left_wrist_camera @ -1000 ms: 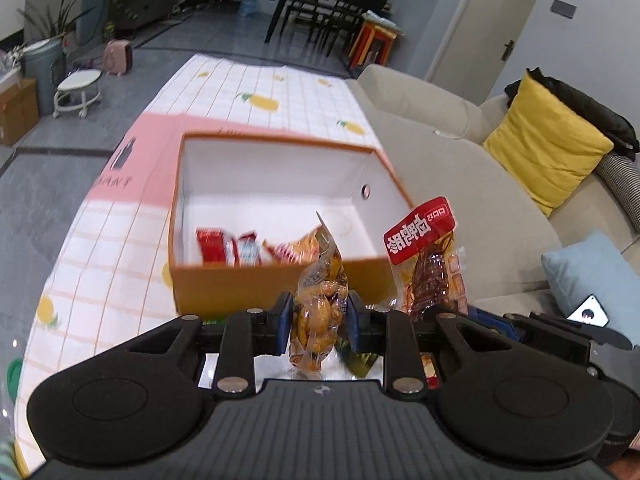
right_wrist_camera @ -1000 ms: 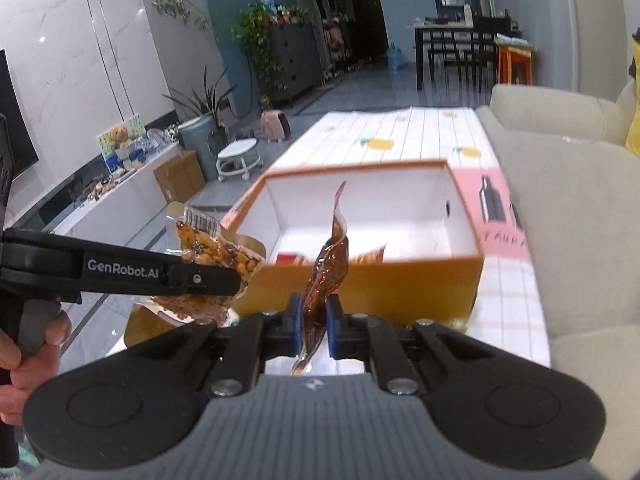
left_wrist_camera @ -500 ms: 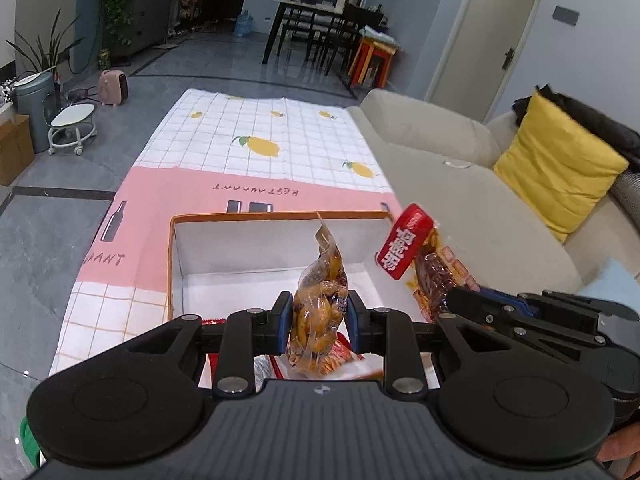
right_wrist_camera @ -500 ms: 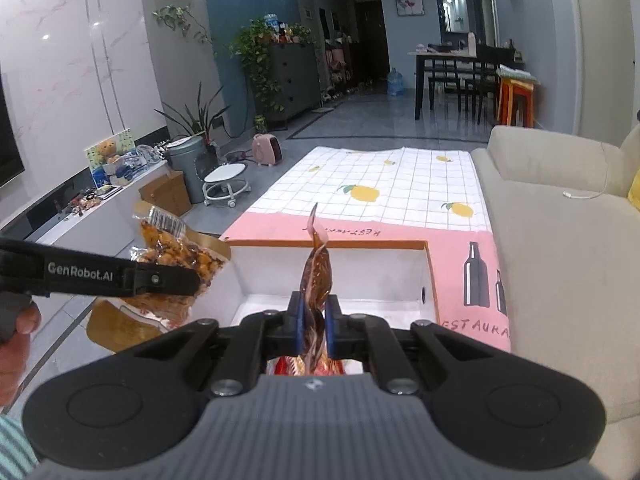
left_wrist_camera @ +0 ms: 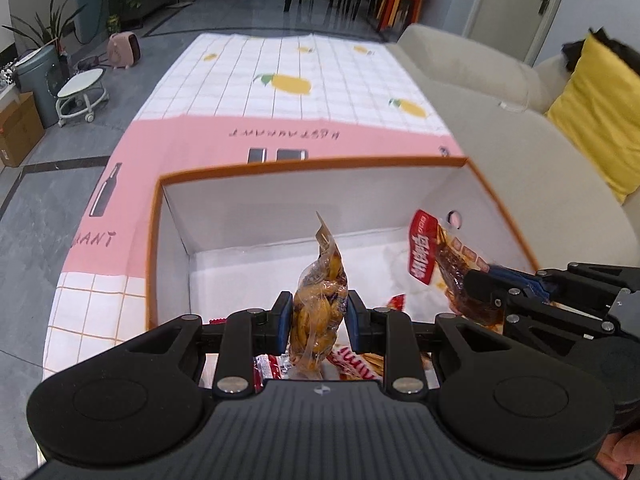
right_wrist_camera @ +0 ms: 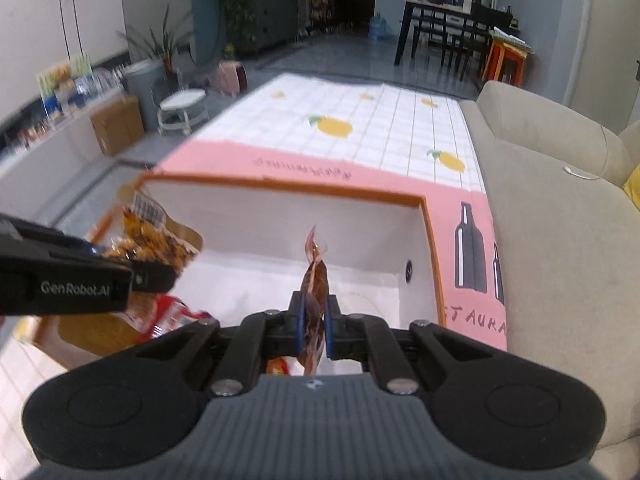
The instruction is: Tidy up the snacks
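An orange box [left_wrist_camera: 312, 166] with white inside walls stands on the tablecloth. My left gripper [left_wrist_camera: 318, 322] is shut on a clear packet of yellow snacks [left_wrist_camera: 320, 304] and holds it over the near part of the box. My right gripper [right_wrist_camera: 312, 330] is shut on a red-labelled packet of brown snacks [right_wrist_camera: 314, 280], also over the box [right_wrist_camera: 280, 188]. That red-labelled packet shows in the left wrist view [left_wrist_camera: 436, 256] at the right. The yellow packet shows in the right wrist view [right_wrist_camera: 152, 240] at the left. Several red snack packets [left_wrist_camera: 360, 360] lie on the box floor.
The tablecloth [left_wrist_camera: 280, 80] with pink band and lemon print runs far ahead. A beige sofa [left_wrist_camera: 520, 152] with a yellow cushion [left_wrist_camera: 600, 112] lies along the right. A white stool [left_wrist_camera: 80, 92] and a cardboard box [left_wrist_camera: 16, 132] stand on the floor at the left.
Both grippers have moved forward and down over the box with their packets still held. The box now fills more of both views.
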`<act>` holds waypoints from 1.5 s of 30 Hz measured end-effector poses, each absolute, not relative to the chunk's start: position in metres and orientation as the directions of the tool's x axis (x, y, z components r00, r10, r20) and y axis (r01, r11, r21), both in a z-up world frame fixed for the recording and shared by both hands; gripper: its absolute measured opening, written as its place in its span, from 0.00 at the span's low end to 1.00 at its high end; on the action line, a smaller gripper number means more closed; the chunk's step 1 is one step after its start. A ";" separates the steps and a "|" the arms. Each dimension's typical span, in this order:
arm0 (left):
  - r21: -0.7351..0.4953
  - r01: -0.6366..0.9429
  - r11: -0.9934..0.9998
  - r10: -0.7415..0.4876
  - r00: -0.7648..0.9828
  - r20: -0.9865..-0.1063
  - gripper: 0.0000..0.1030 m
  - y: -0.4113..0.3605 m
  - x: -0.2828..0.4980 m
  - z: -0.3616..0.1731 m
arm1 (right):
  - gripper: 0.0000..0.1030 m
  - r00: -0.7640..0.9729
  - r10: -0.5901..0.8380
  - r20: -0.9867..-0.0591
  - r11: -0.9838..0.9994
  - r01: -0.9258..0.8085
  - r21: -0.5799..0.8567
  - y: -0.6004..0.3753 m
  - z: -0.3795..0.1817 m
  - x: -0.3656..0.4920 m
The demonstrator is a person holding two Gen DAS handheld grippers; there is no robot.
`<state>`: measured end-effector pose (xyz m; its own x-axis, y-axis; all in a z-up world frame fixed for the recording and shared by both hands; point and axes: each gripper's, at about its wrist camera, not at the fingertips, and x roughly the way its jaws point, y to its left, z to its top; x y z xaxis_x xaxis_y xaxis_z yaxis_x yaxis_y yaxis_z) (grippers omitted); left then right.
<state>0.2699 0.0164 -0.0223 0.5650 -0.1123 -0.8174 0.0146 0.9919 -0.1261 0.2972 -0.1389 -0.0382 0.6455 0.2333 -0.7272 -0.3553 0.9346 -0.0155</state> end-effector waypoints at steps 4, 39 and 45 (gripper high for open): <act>-0.076 0.026 0.997 -0.078 0.540 -0.838 0.29 0.008 0.281 -0.038 | 0.04 0.626 0.171 -0.761 0.934 -0.350 -0.078 -0.135 -0.061 0.308; 0.186 0.031 0.982 0.143 0.521 -0.842 0.66 0.000 0.302 -0.066 | 0.31 0.578 0.060 -0.814 0.916 -0.356 -0.186 -0.127 -0.089 0.324; 0.225 0.042 0.973 0.164 0.556 -0.815 0.72 -0.004 0.294 -0.055 | 0.47 0.587 0.059 -0.808 0.912 -0.360 -0.195 -0.124 -0.080 0.318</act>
<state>0.2939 -0.0035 -0.0546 0.5559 0.1639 -0.8150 0.0425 0.9735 0.2248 0.3177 -0.1243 -0.0804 0.5865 0.0587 -0.8078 -0.3601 0.9123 -0.1951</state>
